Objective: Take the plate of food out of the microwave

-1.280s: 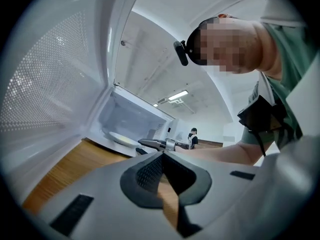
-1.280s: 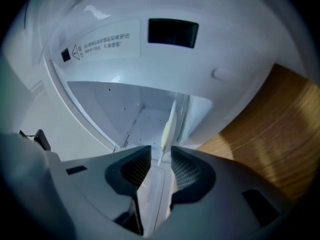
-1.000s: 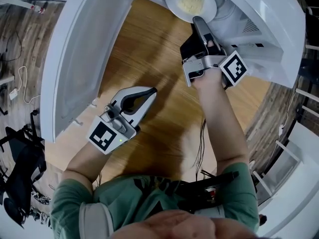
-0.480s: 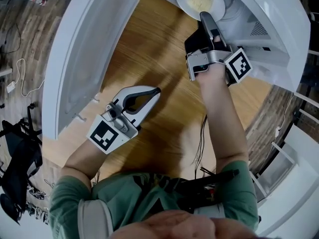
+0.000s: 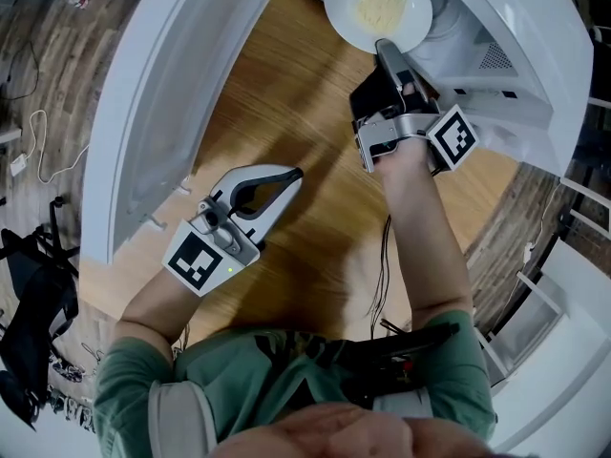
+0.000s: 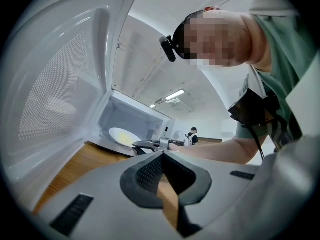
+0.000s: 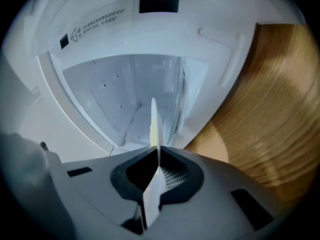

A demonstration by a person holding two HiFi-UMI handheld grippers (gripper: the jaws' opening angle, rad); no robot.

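A wooden tabletop [image 5: 286, 122] with a light, honey-coloured grain carries the scene. 1 white microwave [image 5: 520, 60] stands directly on it, toward the far right in the head view. Its door [image 5: 153, 113] is swung wide open to the left, over the left part of the wood. At the mouth of the cavity is 1 round white plate [image 5: 377, 27] with a pale yellow heap of food [image 5: 379, 0]. Whether the plate rests on the cavity floor cannot be told. Soft shadows lie across the wood in front of the microwave. Past the tabletop's left edge is a darker plank floor [image 5: 57, 60], with a thin cable [image 5: 43, 151] lying on it.
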